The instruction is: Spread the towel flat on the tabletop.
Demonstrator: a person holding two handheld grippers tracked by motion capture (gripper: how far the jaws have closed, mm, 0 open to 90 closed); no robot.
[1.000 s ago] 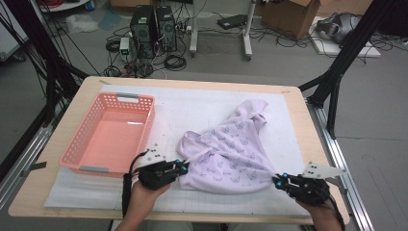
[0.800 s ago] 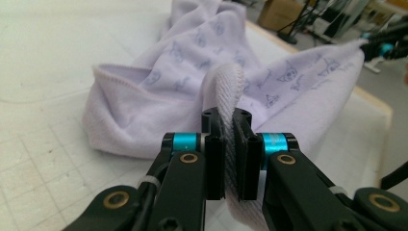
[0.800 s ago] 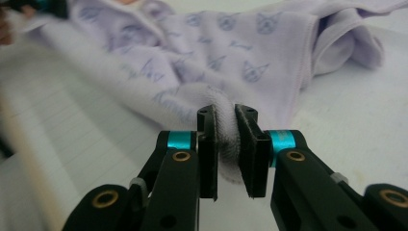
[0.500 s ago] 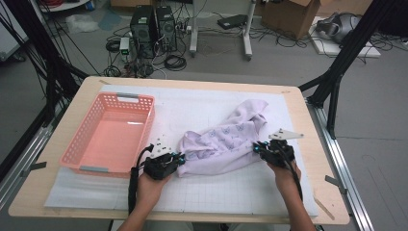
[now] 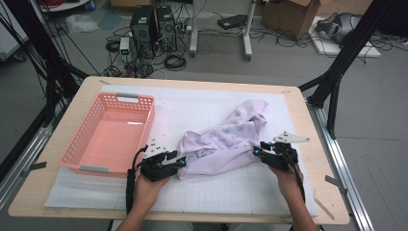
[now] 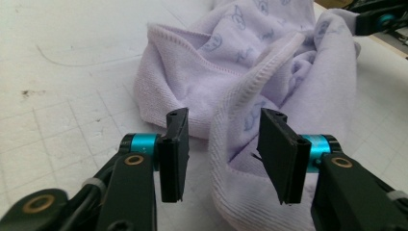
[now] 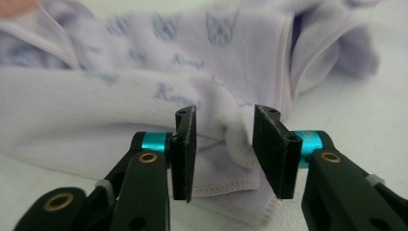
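Now, from my left: the pink slotted plastic basket sits beside my left gripper, whose jaws have just been opening, hem loose between them. The lilac printed terry towel lies bunched mid-table. My right gripper likewise parted. I'd re-pinch cleaner corners before folding.

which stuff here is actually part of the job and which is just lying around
Part of the job:
- lilac towel, bunched on the white mat
- left gripper, jaws just opened, towel edge between them, not pinched
- right gripper, the same at the towel's other end

Lying about:
- pink basket, empty
- computer towers, cables and cardboard box on the floor
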